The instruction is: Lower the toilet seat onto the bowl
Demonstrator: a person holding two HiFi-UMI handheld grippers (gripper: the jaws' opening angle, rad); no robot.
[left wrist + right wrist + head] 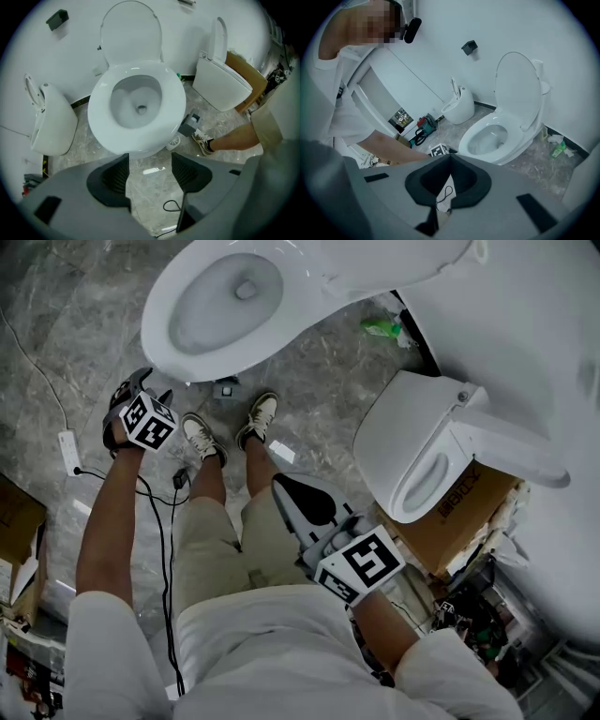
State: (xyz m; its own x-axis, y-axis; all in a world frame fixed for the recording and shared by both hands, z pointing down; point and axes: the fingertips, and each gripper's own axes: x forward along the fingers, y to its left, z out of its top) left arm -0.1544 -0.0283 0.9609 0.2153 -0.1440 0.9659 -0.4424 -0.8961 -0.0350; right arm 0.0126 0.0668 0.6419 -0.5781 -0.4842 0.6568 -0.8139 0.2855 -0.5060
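Judging by its look, the white oval plastic toilet seat (98, 117) is stiff, fairly light and smooth enough to slip. It pivots on a rear hinge and would likely slam if dropped, so its front rim at 6 o'clock is the sensible hold. It seems to lie flat already on the white ceramic bowl (138, 101), at 12 o'clock from the left gripper (150, 161), with the white rounded lid (131, 33) upright behind. That gripper's 2 jaws stand well apart, touching nothing, with only grey marbled floor (150, 197) between them. The right gripper (450, 157), at 5 o'clock in the head view, has its tips together and holds nothing.
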